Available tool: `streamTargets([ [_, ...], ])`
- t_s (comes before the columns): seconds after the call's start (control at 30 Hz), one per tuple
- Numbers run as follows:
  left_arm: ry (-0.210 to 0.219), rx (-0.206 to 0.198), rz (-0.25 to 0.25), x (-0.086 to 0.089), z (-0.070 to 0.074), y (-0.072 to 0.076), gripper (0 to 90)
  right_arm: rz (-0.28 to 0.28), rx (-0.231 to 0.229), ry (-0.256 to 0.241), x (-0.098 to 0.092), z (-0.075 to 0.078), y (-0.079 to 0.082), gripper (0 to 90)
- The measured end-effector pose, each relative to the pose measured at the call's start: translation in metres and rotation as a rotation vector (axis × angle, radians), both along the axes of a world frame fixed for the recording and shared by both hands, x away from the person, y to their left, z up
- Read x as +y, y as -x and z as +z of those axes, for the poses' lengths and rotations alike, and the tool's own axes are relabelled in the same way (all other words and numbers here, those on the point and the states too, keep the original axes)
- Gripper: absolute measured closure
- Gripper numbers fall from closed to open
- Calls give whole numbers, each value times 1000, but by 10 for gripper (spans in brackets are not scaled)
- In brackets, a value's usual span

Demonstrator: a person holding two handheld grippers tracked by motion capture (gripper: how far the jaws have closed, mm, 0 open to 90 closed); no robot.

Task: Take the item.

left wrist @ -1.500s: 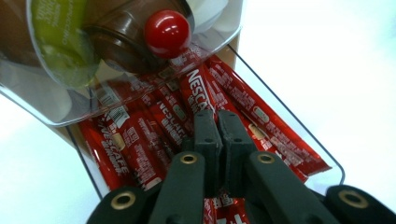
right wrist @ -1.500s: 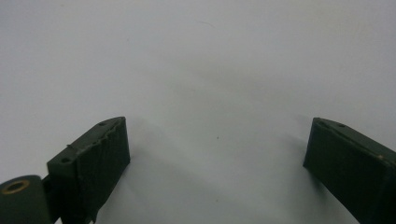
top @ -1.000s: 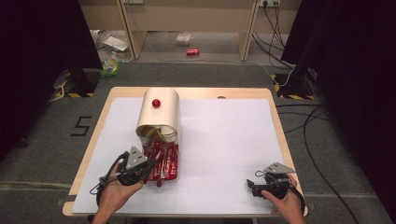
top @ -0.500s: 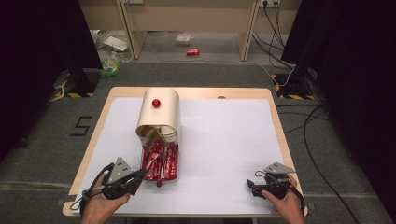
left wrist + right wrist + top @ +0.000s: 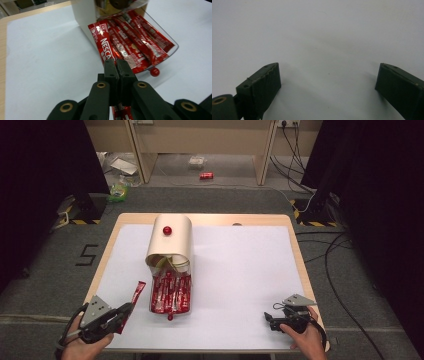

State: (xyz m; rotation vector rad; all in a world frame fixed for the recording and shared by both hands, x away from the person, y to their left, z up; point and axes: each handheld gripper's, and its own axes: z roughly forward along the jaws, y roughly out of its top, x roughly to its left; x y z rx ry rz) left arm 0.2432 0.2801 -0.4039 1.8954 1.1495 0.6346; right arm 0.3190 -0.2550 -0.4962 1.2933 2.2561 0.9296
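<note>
My left gripper (image 5: 125,312) sits near the front-left corner of the table (image 5: 300,270), jaws pressed flat together on one red Nescafé sachet (image 5: 134,299); the sachet juts up and forward out of the jaws, tilted, clear of the white sheet (image 5: 240,270); in the left gripper view the same sachet (image 5: 103,47) rises straight from between the closed jaws, its tail visible below them.

Just right of it stands the clear tray (image 5: 171,292) packed with more red sachets lying lengthwise; I see the tray (image 5: 175,46) rim and its load behind the held sachet in the left gripper view; a cream curved cover (image 5: 172,240) with a red knob (image 5: 167,230) arches over the tray's far end; a second small red ball (image 5: 170,317) lies at the tray's near edge, on the sheet.

My right gripper (image 5: 272,320) rests low near the front-right corner, well apart from the tray; jaws spread wide, nothing between them but bare white sheet.
</note>
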Motion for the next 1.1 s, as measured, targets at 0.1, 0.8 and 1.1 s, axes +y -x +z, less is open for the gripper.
streamTargets([
  [0.1,-4,-9,20,4,1,-2,868,1,0,0,0,0,0,63],
  [0.8,-8,-23,97,21,-5,-25,868,0,2,0,0,0,0,61],
  [1.1,-15,-24,116,25,-8,-35,869,2,0,3,0,0,0,61],
])
